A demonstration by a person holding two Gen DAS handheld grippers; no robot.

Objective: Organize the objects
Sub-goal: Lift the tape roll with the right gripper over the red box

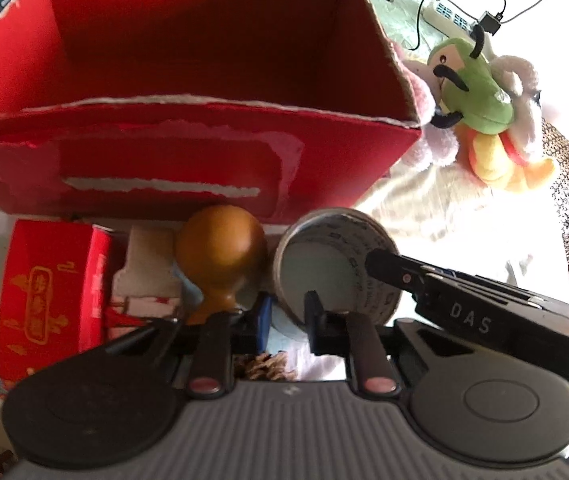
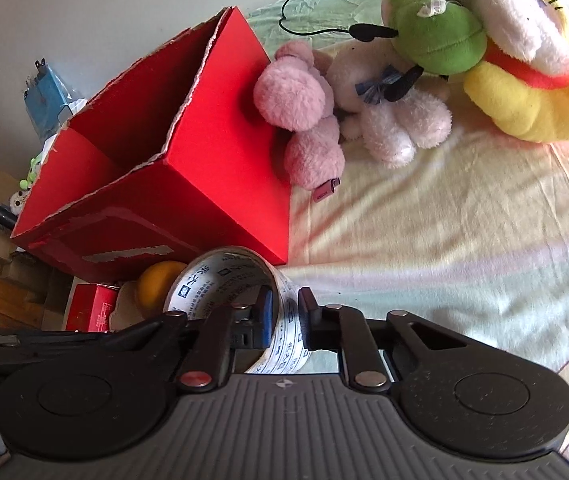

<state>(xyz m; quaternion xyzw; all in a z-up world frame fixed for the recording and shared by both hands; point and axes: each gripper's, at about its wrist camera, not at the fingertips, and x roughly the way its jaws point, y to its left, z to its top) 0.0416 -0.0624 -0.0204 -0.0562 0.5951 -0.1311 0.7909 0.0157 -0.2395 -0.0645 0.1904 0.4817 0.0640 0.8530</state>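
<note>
Red box [image 2: 220, 184], white tape roll [image 2: 244, 280] printed blue, pink plush [image 2: 296, 96], green plush [image 2: 432, 32], yellow plush [image 2: 532, 96], pastel-striped sheet [image 2: 444, 240].

My way into the red box [image 2: 188, 184] lies open from above — nothing shows inside. Plush toys [image 2: 364, 112] crowd its right wall; the bedsheet [image 2: 444, 240] nearer me is bare — free passage.

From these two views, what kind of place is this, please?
Probably a bedroom in a home. The work surface looks like a bed with a soft, wrinkled sheet, several plush toys lie on it, and a power strip with a charger cable rests nearby beside a torn red cardboard box.
</note>
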